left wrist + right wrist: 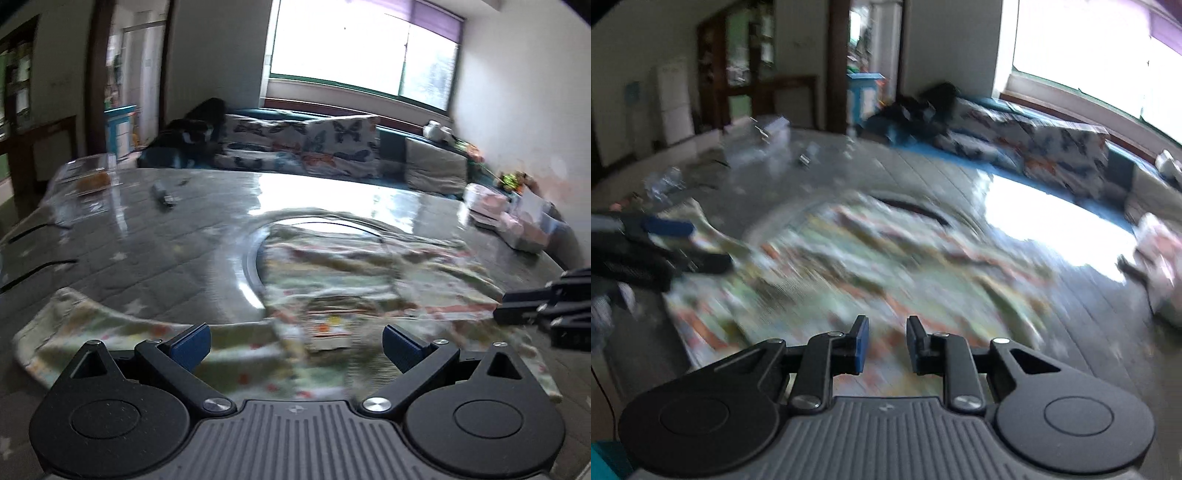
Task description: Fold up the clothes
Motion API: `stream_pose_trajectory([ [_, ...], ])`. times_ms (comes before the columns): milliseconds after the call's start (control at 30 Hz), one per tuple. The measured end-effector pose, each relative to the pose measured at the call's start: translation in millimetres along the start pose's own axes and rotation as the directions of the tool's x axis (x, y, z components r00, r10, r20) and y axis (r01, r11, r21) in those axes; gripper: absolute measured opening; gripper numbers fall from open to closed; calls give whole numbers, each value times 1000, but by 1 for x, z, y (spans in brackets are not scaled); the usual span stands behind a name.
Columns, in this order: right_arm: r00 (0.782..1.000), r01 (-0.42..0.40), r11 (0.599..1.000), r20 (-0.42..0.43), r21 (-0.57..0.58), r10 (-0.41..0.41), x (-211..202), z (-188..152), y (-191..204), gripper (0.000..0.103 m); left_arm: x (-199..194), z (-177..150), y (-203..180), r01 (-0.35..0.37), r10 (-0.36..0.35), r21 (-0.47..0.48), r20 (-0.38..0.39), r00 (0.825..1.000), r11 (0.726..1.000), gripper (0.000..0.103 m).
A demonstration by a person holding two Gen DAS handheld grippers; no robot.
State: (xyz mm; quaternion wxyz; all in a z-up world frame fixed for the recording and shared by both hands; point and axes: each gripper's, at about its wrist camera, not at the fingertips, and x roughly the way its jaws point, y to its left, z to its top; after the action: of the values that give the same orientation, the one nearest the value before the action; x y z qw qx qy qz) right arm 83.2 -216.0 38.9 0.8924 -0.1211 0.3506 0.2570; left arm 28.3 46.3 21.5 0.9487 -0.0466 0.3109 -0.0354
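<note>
A pale green garment (pixel 332 295) with small orange and red prints lies rumpled and spread on the table (pixel 155 251). One sleeve or edge stretches off to the left (pixel 74 328). My left gripper (pixel 297 345) hovers over the near edge of the garment, wide open with nothing between its blue pads (pixel 192 343). In the right wrist view the same garment (pixel 868 258) is motion-blurred. My right gripper (pixel 888 345) hangs above it, its fingers a narrow gap apart and holding nothing. Each gripper shows in the other's view: the right gripper (pixel 546 306) and the left gripper (pixel 665 240).
The table has a grey quilted cover with stars under a shiny clear sheet. A small dark object (pixel 162 194) and clear containers (pixel 88 173) sit far left. Pink and white boxes (pixel 509 218) stand at the right edge. Butterfly-print cushions (pixel 314 147) line the bench behind.
</note>
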Motion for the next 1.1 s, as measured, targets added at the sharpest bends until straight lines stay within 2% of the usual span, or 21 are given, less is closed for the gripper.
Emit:
stream_pose_trajectory([
  [267,997,52,991,-58,123,-45,11,-44,-41,22,19,4,-41,85,-83,82,-28,996,993,101],
  [433,998,57,992,-31,112,-54,2,-41,-47,22,30,2,-52,86,-80,106,-60,995,991,101],
  [567,999,51,990,11,131,-53,5,-29,-55,22,37,0,-55,71,-63,119,-69,996,990,101],
  [700,999,52,986,-24,156,-49,26,-31,-62,22,47,-4,-53,38,-27,125,-90,996,991,101],
  [800,999,51,988,-18,147,-49,24,-32,-61,23,52,-8,-50,13,0,128,-105,995,992,101],
  [933,999,39,993,-11,114,-38,14,-30,-52,32,51,-10,-44,-1,14,115,-105,994,993,101],
  [1100,1000,0,998,-26,69,2,11,-37,-32,34,47,-12,-38,-17,27,103,-99,995,995,101],
])
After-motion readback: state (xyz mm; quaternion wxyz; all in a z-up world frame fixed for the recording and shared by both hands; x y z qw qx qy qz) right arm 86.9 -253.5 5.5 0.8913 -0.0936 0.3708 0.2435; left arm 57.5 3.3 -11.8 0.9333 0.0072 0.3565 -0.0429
